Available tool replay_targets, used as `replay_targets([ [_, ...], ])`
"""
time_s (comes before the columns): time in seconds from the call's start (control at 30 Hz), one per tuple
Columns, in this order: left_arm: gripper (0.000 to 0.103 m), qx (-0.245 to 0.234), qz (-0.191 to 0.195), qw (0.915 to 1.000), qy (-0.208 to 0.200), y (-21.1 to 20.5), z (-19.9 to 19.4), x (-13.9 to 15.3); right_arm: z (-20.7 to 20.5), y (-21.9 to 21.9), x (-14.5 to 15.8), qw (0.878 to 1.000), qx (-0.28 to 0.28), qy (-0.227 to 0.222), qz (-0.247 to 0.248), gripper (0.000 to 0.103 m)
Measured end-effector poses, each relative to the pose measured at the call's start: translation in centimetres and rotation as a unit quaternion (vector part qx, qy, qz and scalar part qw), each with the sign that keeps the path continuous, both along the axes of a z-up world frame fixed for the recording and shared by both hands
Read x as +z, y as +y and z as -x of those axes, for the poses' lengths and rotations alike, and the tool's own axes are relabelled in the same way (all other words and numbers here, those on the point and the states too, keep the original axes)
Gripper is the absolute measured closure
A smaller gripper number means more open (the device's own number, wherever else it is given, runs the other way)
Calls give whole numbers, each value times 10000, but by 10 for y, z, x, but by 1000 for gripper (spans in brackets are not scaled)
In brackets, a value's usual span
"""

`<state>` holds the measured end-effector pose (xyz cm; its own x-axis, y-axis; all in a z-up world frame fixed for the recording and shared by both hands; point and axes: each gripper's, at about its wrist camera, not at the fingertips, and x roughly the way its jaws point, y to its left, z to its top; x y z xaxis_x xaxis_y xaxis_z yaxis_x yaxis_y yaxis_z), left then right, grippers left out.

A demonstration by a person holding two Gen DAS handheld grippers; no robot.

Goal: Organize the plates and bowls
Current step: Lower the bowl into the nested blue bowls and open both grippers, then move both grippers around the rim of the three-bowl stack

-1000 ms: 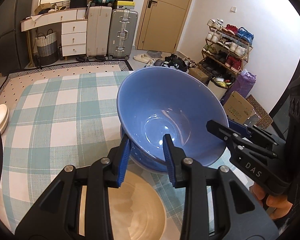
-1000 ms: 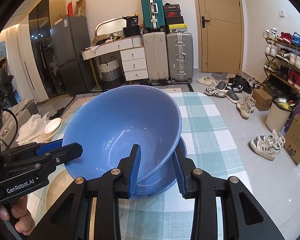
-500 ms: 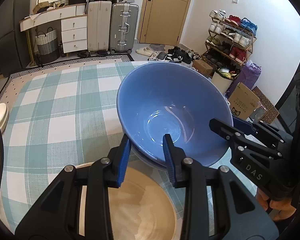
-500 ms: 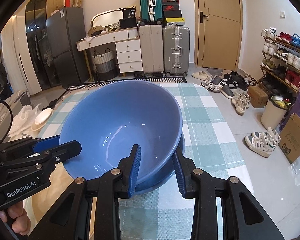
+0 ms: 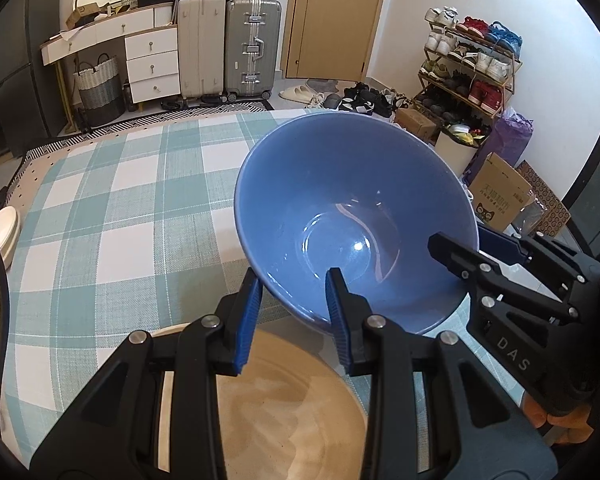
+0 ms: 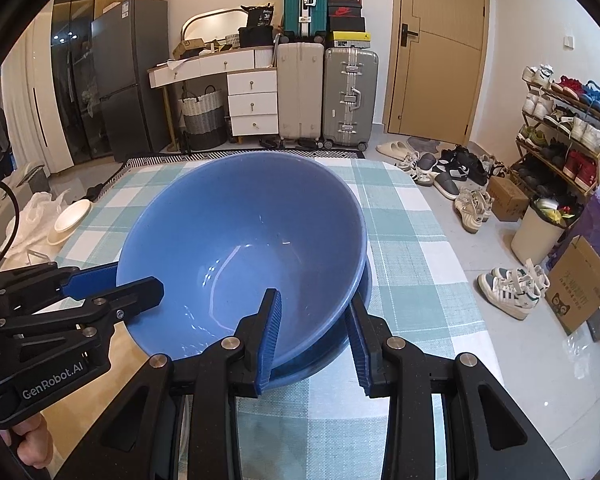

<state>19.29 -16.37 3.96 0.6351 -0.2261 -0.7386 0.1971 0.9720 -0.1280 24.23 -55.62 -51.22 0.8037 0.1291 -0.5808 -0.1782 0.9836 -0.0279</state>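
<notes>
blue bowl point(image 6: 240, 248) now lower than a second ago, tilted, nearly nested in the second blue bowl point(image 6: 340, 344) on the checked cloth point(image 5: 120, 208). pinched at the rim by left claw point(image 5: 294, 312) and right claw point(image 6: 312, 336). almost stacked; tan plate point(image 5: 284, 408) just beside.

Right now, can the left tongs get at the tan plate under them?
Probably not yet. The left tongs are shut on the blue bowl, as are the right tongs. The tan plate lies bare just below, so nothing else blocks it once the bowl is released.
</notes>
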Motion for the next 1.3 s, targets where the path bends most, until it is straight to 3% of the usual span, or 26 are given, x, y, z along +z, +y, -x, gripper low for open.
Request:
replay_targets([
  [0.6,73,-54,-131,9999,83,-7,-7,-12,-4,9,-10,9991,-107,16,422,66],
  [1.03,71,-25,204,9996,207,5,-20,-26,-6,-3,-13,9997,-108,197,117,55],
  [1.2,58,38,341,9990,275,14,-24,-25,-10,-8,-12,9996,-41,278,-77,52],
  [1.23,54,44,394,9988,304,16,-25,-25,-11,-10,-11,9995,-27,281,-135,47],
  [1.3,36,55,536,9980,330,21,-25,-23,-11,-15,-8,9993,-20,257,-260,35],
])
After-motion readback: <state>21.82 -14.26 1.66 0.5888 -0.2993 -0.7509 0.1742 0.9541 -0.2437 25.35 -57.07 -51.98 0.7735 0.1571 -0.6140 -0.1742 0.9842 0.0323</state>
